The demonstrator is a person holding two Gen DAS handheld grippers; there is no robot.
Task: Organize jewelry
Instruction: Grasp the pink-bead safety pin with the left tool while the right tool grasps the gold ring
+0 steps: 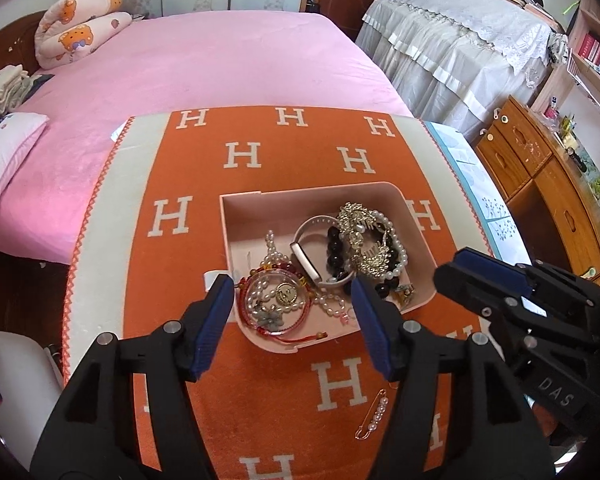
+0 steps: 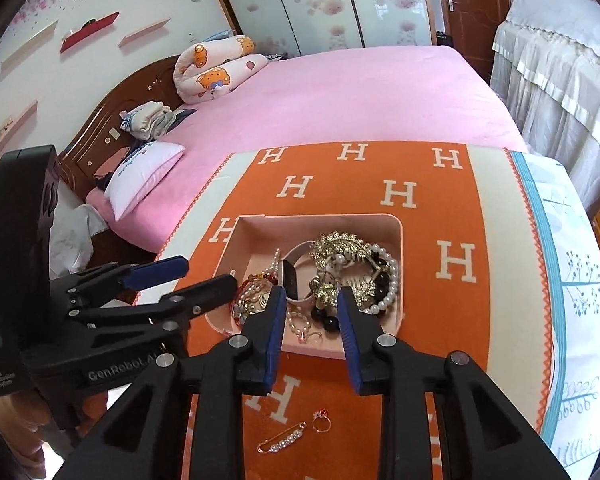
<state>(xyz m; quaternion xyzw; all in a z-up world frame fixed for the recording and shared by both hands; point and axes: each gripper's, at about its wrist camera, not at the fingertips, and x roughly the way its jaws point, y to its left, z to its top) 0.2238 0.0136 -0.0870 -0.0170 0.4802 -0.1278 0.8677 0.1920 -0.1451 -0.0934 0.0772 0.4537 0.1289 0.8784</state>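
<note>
Left gripper (image 1: 292,304) hangs spread wide with nothing between its blue pads (image 1: 214,320), poised over the near end of the pink tray (image 1: 236,216). Straight ahead of its tips lies a clear round case ringed by a red cord bracelet (image 1: 274,300), with pearls and a gold charm inside. Further ahead and to its right sits the pale watch band (image 1: 305,248), then a heap of black beads (image 1: 333,248), a gold comb (image 1: 359,236) and a pearl strand.

Right gripper (image 2: 311,312) is also released, jaws apart and holding nothing, its tips over the tray's near rim (image 2: 323,350). Behind its fingers, on the orange blanket (image 2: 455,320), a pearl safety pin (image 2: 282,438) lies flat, and just to the right of the pin a small gold ring (image 2: 321,421), the two close but not touching. Both are outside the tray. In the left view the same pin shows beside the left gripper's right finger.
</note>
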